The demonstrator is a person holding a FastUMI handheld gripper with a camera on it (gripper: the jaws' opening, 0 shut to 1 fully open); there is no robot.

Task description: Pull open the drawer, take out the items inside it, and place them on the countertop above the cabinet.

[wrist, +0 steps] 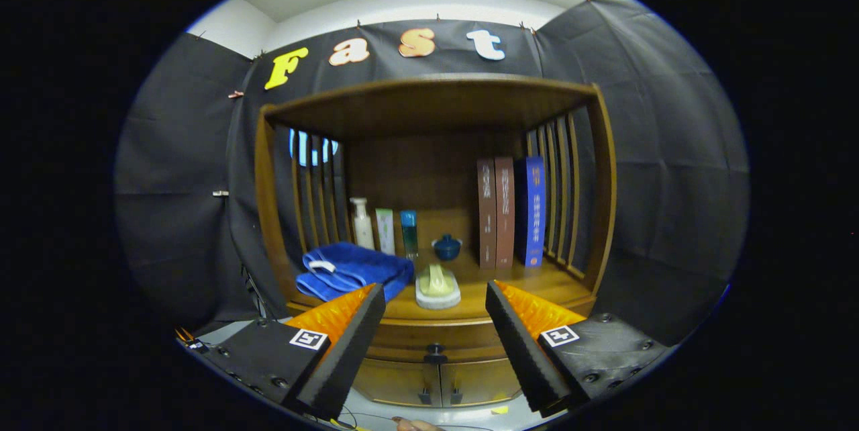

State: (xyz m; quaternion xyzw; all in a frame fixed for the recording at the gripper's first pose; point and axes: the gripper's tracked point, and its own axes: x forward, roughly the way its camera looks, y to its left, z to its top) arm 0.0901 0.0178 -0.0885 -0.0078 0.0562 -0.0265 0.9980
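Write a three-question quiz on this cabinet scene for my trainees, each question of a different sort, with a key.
1. True or false: the drawer under the countertop is already pulled open.
2. What lies on the countertop beside the blue towel? A) a brush B) a mug C) a pair of scissors
3. Fill in: the fingers of the hand-held gripper are ____, with nothing between them.

Key:
1. False; its front sits flush and its knob is untouched.
2. A
3. open
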